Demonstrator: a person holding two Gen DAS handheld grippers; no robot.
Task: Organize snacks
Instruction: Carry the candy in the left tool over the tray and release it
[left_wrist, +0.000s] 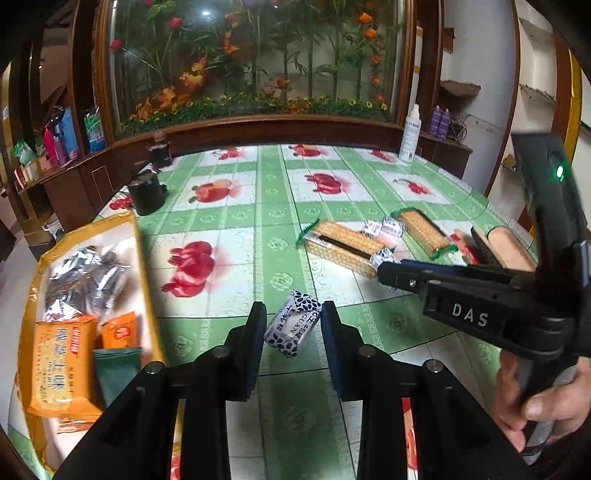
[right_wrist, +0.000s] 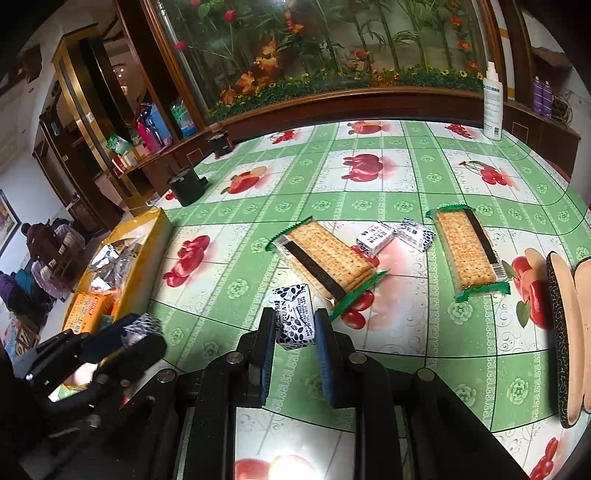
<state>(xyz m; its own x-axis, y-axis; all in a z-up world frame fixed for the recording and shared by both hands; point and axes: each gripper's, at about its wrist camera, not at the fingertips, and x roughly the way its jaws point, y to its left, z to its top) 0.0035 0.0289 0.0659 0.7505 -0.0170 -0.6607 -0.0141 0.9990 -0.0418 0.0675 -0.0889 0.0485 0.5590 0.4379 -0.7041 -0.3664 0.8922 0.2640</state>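
My left gripper (left_wrist: 293, 314) is shut on a small white packet with a dark leaf pattern (left_wrist: 293, 329), held above the green fruit-print tablecloth. In the right wrist view the same gripper (right_wrist: 144, 336) shows low at the left with that packet (right_wrist: 142, 326) at its tip. The right gripper (right_wrist: 293, 321) is shut on a second patterned packet (right_wrist: 294, 317). Two more small packets (right_wrist: 375, 238) (right_wrist: 415, 232) lie between two long cracker packs (right_wrist: 325, 262) (right_wrist: 465, 251). A yellow box (left_wrist: 136, 236) at the left holds silver and orange snack bags.
A black cup (left_wrist: 146, 194) stands behind the yellow box. A white spray bottle (right_wrist: 493, 103) is at the table's far right edge. An oval patterned case (right_wrist: 561, 332) lies open at the right. A wooden cabinet with plants runs along the back. A hand (left_wrist: 546, 402) grips the right gripper's handle.
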